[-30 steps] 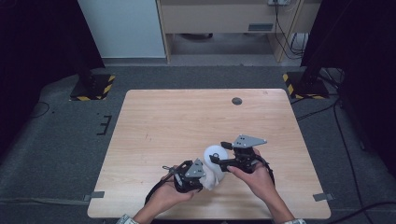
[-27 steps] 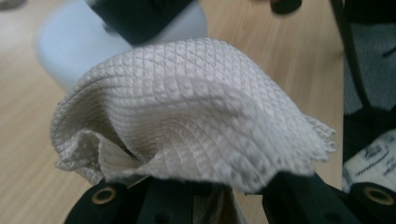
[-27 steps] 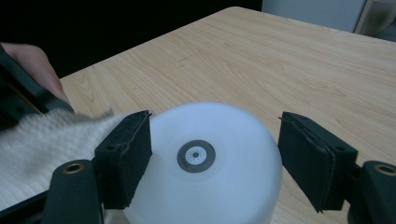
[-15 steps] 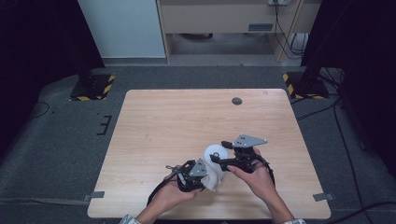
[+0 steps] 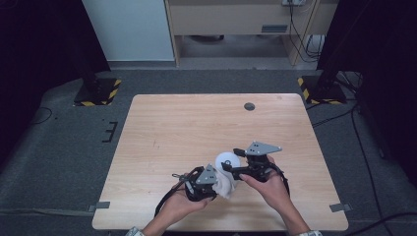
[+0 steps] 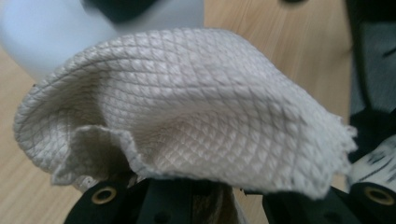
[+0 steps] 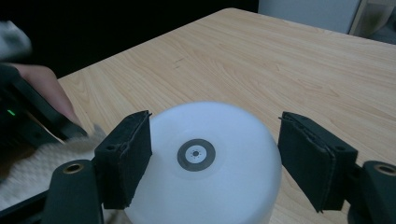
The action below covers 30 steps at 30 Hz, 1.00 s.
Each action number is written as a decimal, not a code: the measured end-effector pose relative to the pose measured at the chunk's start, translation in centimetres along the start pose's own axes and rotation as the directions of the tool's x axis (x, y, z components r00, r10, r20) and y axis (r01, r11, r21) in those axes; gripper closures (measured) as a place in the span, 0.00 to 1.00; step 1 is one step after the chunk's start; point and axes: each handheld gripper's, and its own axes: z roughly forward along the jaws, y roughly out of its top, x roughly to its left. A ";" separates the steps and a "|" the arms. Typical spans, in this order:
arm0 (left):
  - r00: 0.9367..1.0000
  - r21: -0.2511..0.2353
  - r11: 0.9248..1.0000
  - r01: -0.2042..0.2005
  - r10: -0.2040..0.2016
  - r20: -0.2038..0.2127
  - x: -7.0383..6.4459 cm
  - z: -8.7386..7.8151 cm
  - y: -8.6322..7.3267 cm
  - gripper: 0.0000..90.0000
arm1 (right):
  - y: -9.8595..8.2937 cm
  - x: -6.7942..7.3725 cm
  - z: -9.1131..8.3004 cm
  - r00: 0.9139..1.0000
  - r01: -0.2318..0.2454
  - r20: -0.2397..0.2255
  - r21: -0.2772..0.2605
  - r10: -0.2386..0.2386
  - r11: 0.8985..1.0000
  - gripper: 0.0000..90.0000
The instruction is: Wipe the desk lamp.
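The left tongs (image 5: 217,178) are closed on a cream, diamond-textured woven cloth (image 6: 187,112), which bunches out from between their jaws and presses against the side of a white, round, smooth plastic container (image 7: 201,163). The right tongs (image 7: 212,158) straddle that container with the jaws partly open: the one jaw touches its wall, while the other looks to stand just clear, so the hold seems loose rather than clamped. The container sits on the light wooden counter (image 5: 187,128), between the two tongs and near the person's edge.

This looks like wiping the container. To do it well, close the right tongs until both pads bear evenly, steadying it. Then sweep the cloth around the wall with light pressure, keeping the wad gathered so no loose corner drags.
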 end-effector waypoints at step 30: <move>0.998 -0.005 0.998 -0.055 0.054 -0.014 -1.5 2.1 1.3 0.85 | 0.0 0.0 0.0 1.000 0.002 -0.002 -0.001 -0.002 1.000 0.30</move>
